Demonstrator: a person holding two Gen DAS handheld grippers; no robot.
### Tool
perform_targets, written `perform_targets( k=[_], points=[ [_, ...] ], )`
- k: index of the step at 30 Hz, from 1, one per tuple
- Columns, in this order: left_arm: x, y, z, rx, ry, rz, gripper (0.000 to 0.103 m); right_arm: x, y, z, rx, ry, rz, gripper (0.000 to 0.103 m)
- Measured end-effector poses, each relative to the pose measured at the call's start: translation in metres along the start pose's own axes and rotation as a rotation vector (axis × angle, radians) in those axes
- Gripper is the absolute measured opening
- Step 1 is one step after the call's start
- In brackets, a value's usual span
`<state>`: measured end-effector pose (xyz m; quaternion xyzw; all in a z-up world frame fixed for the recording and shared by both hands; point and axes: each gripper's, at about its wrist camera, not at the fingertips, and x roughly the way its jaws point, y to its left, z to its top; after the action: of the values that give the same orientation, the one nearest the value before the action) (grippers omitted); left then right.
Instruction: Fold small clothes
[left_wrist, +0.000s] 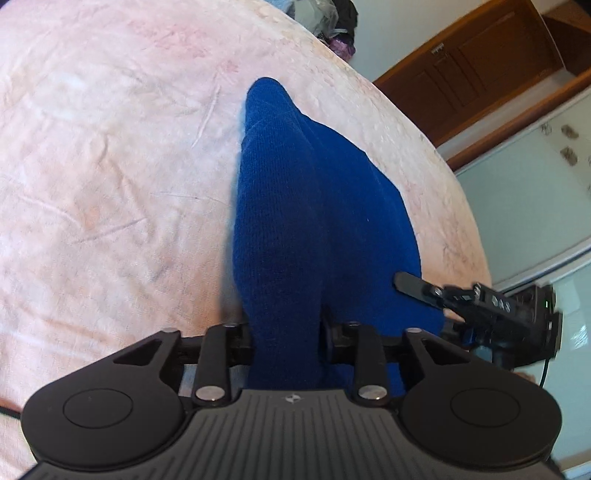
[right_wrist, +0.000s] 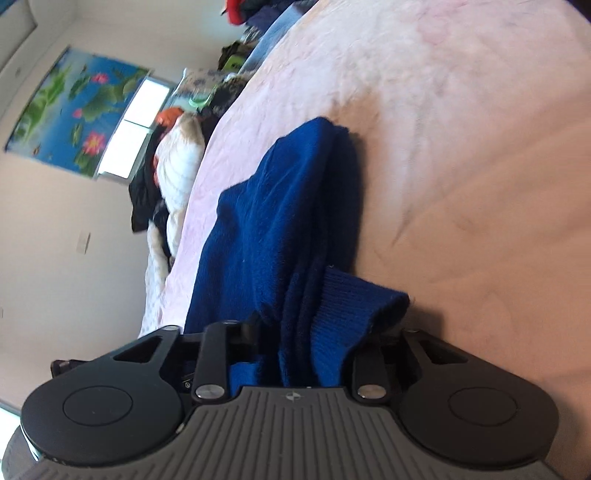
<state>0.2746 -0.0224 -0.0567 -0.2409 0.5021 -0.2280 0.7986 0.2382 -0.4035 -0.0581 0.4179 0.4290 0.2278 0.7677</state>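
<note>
A dark blue knitted garment (left_wrist: 314, 206) lies stretched along the pink bed and rises toward the camera. My left gripper (left_wrist: 286, 328) is shut on its near end, the cloth filling the gap between the jaws. In the right wrist view the same blue garment (right_wrist: 280, 221) is bunched in folds, with a ribbed cuff (right_wrist: 354, 310) hanging at the right. My right gripper (right_wrist: 314, 332) is shut on that bunch. One finger of the right gripper (left_wrist: 413, 288) shows in the left wrist view, against the garment's right edge.
The pink bedsheet (left_wrist: 110, 184) spreads wide to the left of the garment. A heap of other clothes (right_wrist: 173, 166) lies along the bed's far side. A wooden door (left_wrist: 480, 74) and pale wall stand beyond the bed edge.
</note>
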Motion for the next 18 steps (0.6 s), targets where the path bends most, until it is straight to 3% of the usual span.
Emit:
perform_targets(
  k=[1,2,3,6,9,10,11,12,13,15,18],
  points=[
    [-0.005,0.002,-0.002,-0.001,-0.004,-0.006,0.041,-0.01,0.001,-0.005,-0.015,-0.019,-0.006,0.058],
    [-0.01,0.004,-0.005,0.005,-0.005,-0.013,0.054,-0.019,0.003,-0.01,-0.026,-0.034,-0.012,0.065],
    [-0.014,0.006,-0.009,0.003,-0.004,-0.024,0.065,-0.029,0.003,-0.016,-0.042,-0.041,-0.025,0.065],
    [-0.021,0.018,-0.024,-0.05,0.004,-0.078,0.068,-0.044,-0.001,-0.033,-0.043,-0.016,-0.06,0.065],
    [-0.022,0.026,-0.033,-0.107,-0.019,-0.123,0.067,-0.039,-0.001,-0.047,-0.019,0.02,-0.031,0.066],
    [-0.022,0.025,-0.032,-0.11,-0.018,-0.125,0.067,-0.035,0.001,-0.05,-0.015,0.029,-0.024,0.061],
    [-0.02,0.022,-0.031,-0.109,-0.013,-0.114,0.058,-0.03,0.003,-0.051,-0.005,0.046,-0.021,0.052],
    [-0.016,0.018,-0.029,-0.093,0.013,-0.103,0.018,-0.023,0.006,-0.053,0.005,0.074,-0.024,0.044],
    [-0.013,0.015,-0.028,-0.066,0.042,-0.077,0.016,-0.017,0.01,-0.054,0.007,0.091,-0.041,0.026],
    [-0.016,0.01,-0.024,-0.018,0.049,-0.021,0.016,-0.014,0.016,-0.059,0.003,0.094,-0.04,0.023],
    [-0.025,0.006,-0.018,0.031,0.046,0.004,0.016,-0.016,0.022,-0.062,-0.017,0.09,-0.053,0.022]
  ],
)
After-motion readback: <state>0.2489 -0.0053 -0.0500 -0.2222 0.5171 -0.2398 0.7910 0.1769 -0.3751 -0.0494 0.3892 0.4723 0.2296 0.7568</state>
